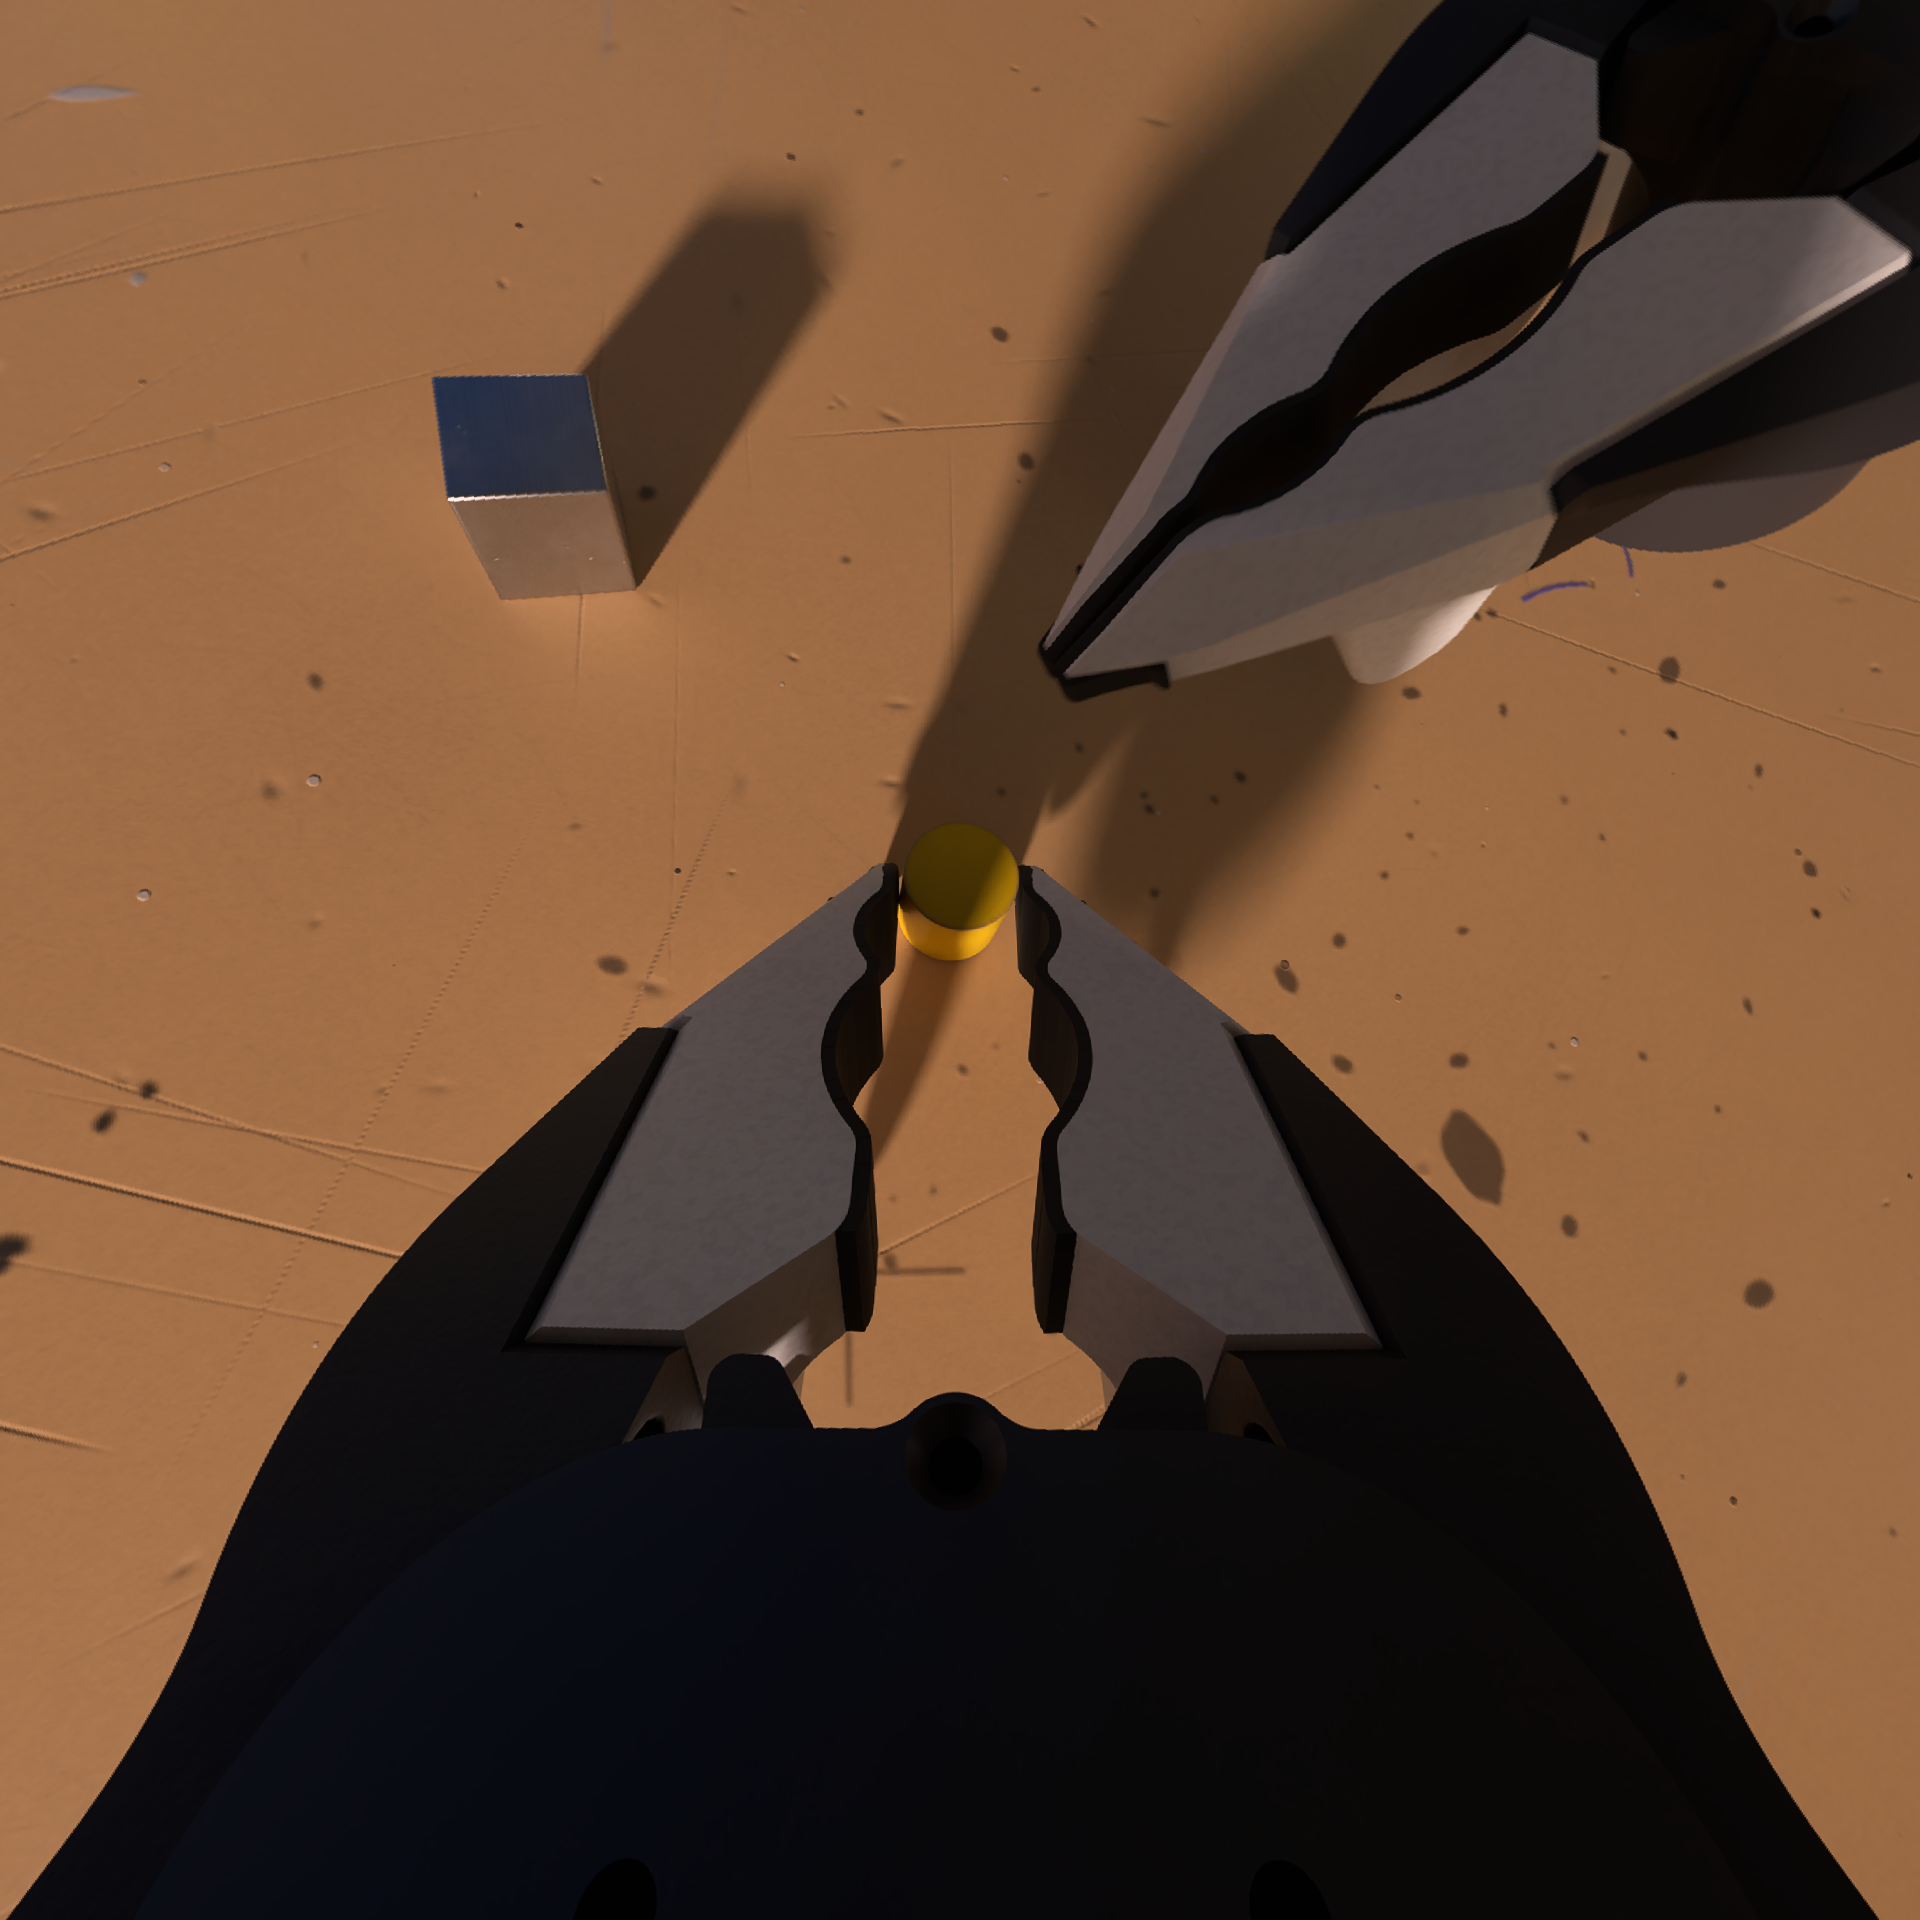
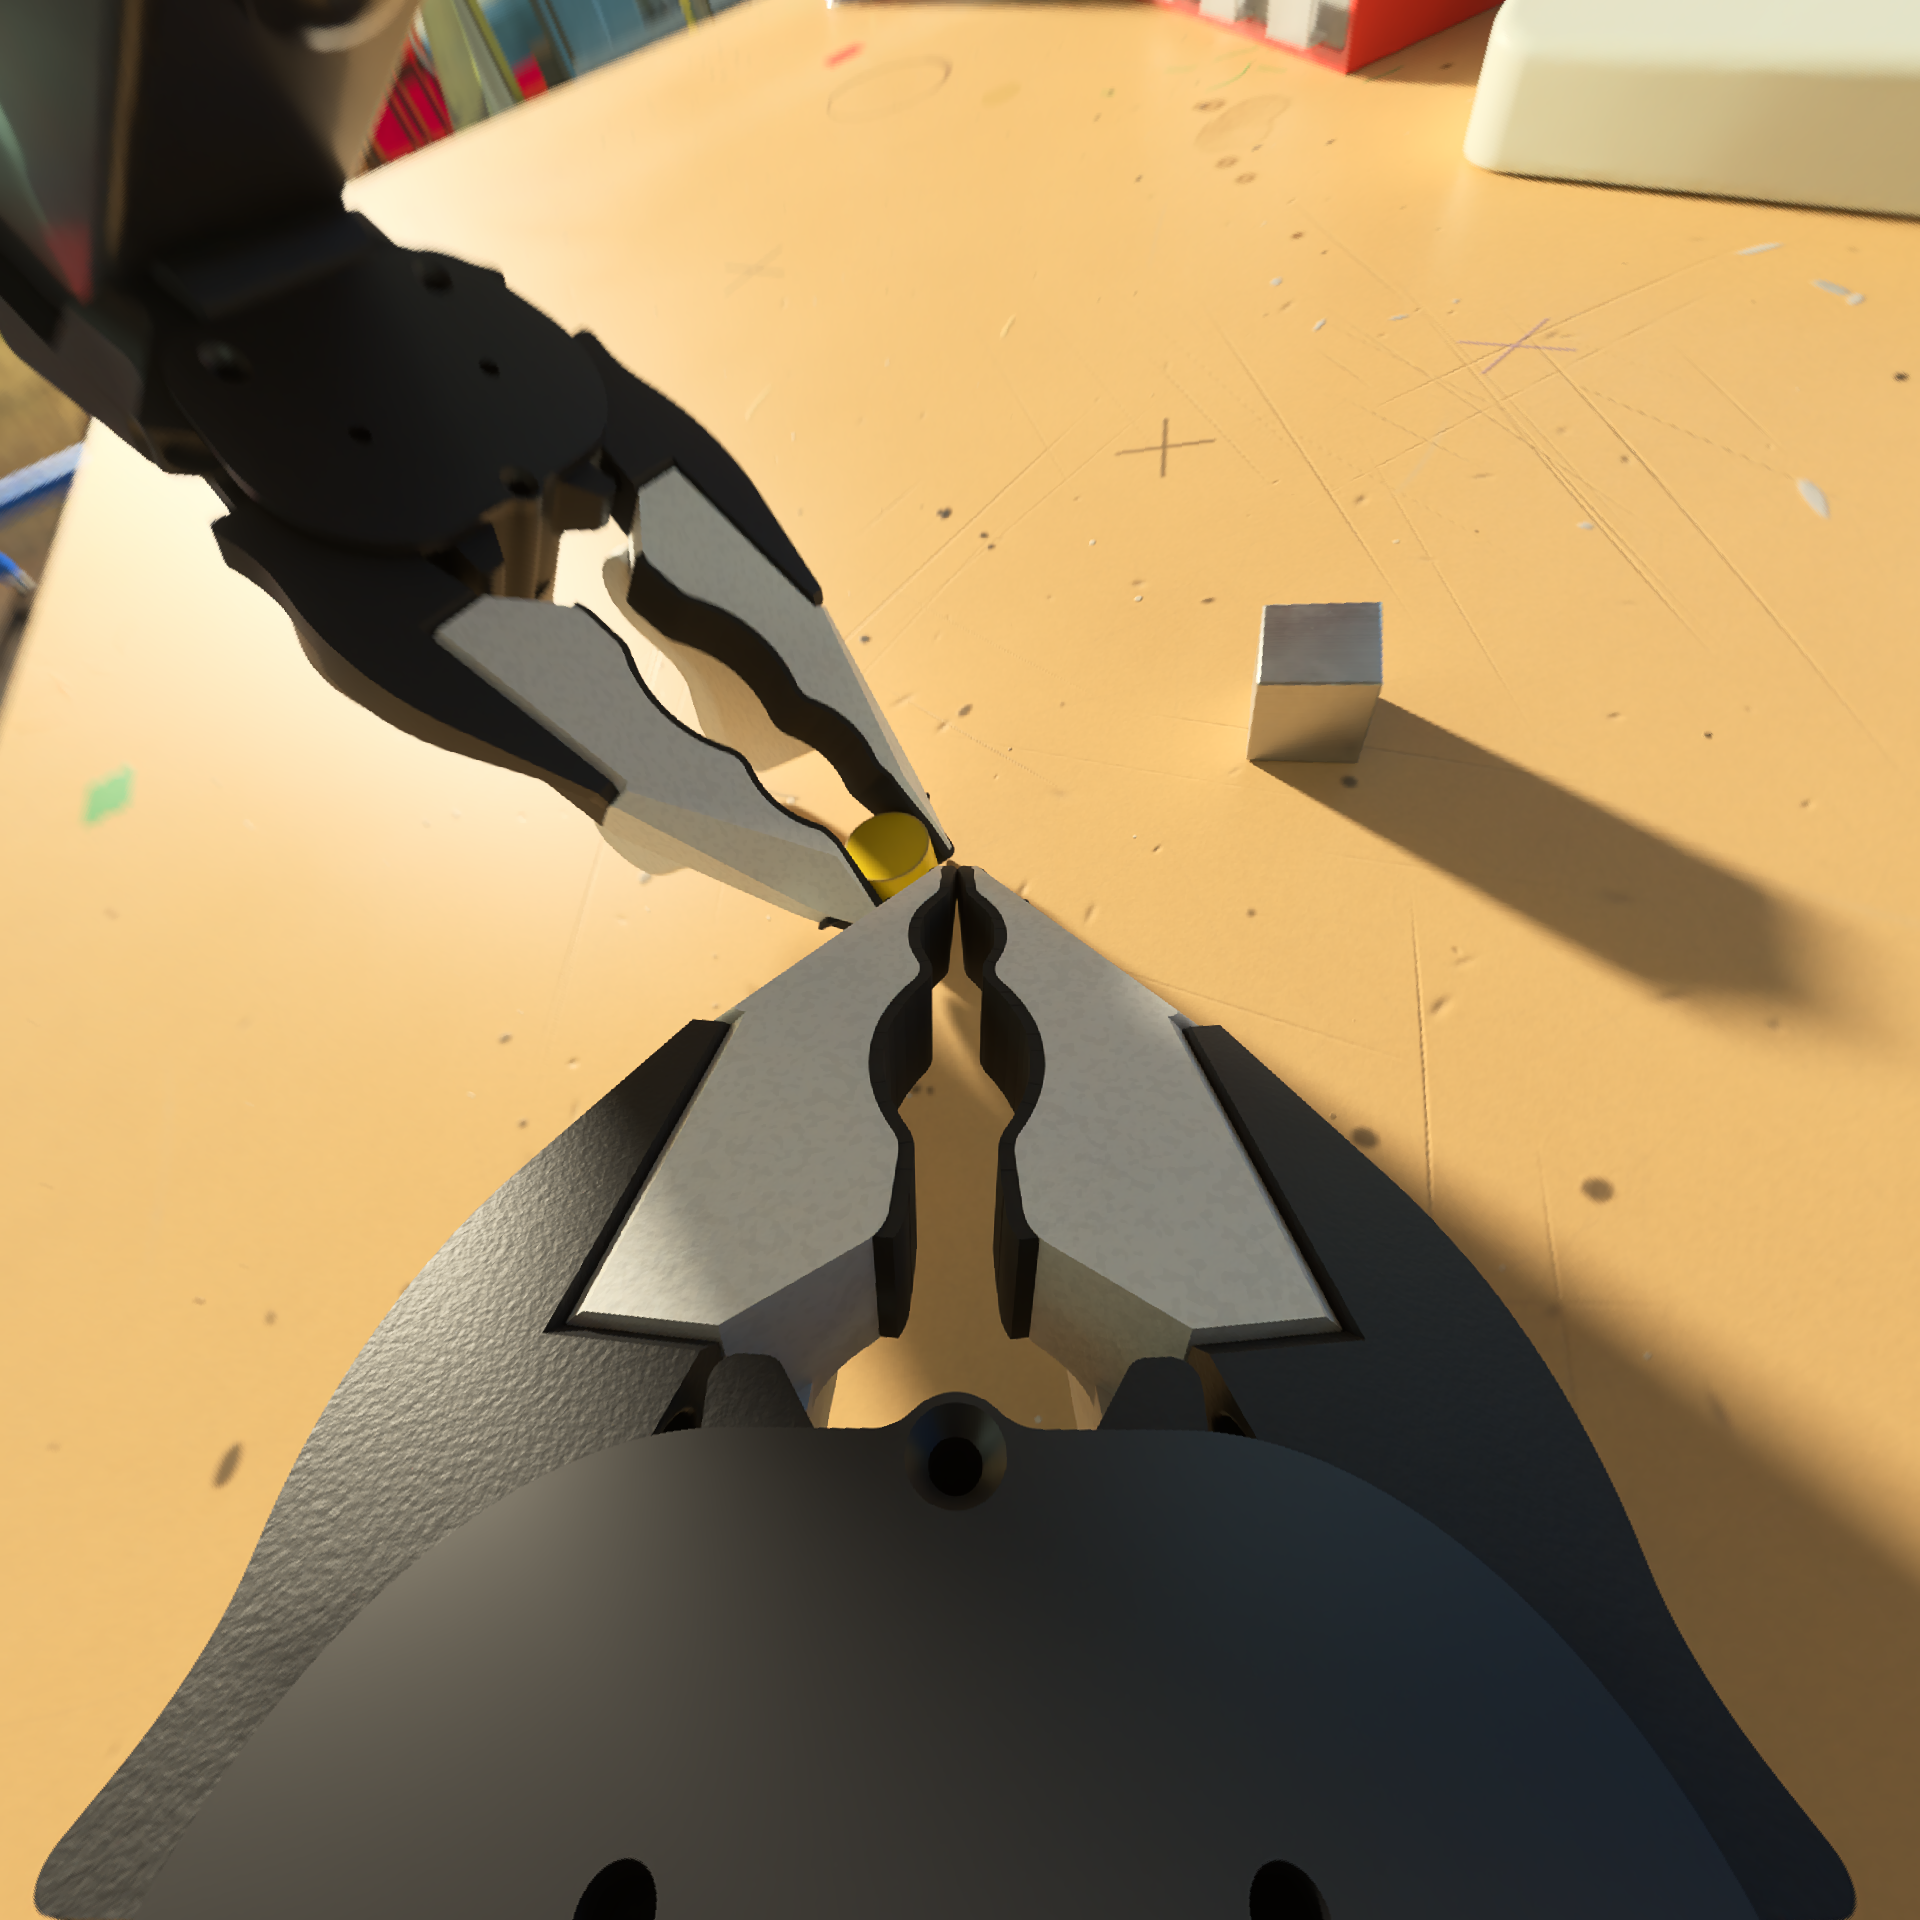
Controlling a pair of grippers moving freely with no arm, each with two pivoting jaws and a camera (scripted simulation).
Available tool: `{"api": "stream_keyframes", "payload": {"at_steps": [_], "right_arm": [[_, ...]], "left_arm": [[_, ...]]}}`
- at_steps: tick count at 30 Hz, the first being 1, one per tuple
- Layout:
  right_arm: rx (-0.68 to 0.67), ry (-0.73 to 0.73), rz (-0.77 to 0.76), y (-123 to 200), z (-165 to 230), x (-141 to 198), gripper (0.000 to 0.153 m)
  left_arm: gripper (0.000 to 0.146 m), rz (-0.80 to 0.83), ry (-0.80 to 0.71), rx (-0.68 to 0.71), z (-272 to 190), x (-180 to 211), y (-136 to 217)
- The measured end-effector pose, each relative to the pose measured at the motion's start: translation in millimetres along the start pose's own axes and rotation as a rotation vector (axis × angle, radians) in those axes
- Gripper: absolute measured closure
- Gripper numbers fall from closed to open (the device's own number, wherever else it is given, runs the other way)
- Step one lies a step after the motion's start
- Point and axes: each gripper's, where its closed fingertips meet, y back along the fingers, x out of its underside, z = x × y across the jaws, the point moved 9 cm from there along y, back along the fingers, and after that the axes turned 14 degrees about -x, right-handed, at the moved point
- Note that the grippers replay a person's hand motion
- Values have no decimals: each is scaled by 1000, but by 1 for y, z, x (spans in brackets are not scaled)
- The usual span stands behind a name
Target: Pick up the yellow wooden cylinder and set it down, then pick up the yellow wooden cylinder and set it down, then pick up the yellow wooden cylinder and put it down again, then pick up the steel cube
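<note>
The small yellow wooden cylinder (image 1: 958, 894) stands upright between the fingertips of my left gripper (image 1: 958, 883), which is shut on it at or just above the table; I cannot tell which. The cylinder also shows in the right wrist view (image 2: 888, 847), held by the left gripper (image 2: 904, 862). My right gripper (image 2: 956, 878) is shut and empty, its tips just beside the cylinder; it hovers at the upper right in the left wrist view (image 1: 1060, 660). The steel cube (image 1: 530, 488) rests apart on the table, also seen in the right wrist view (image 2: 1317, 681).
The scratched, spotted orange table (image 2: 1143, 312) carries a cream-white box (image 2: 1704, 104) at the far right and a red object (image 2: 1351, 31) behind it. The table's left edge (image 2: 62, 499) runs close to the left gripper's body.
</note>
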Motion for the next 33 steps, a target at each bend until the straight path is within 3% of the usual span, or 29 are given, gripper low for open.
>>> {"api": "stream_keyframes", "payload": {"at_steps": [8,14,18,23,26,30,33], "right_arm": [[-14,122,134,-15,5,-3,153],[3,240,113,-16,6,-17,153],[6,227,225,-24,-1,-8,153],[-2,270,159,-21,7,-16,153],[3,262,234,-25,5,-10,153],[6,273,170,-20,8,-16,153],[2,266,238,-25,7,-11,153]], "left_arm": [[124,-11,-81,-46,-7,1,1],[124,-12,-87,-48,-7,1,1],[125,-10,-84,-42,-7,1,1],[125,-9,-80,-38,-7,1,1],[125,-8,-81,-40,-7,1,1],[125,-9,-81,-41,-7,1,1],[125,-9,-82,-42,-7,1,1]]}}
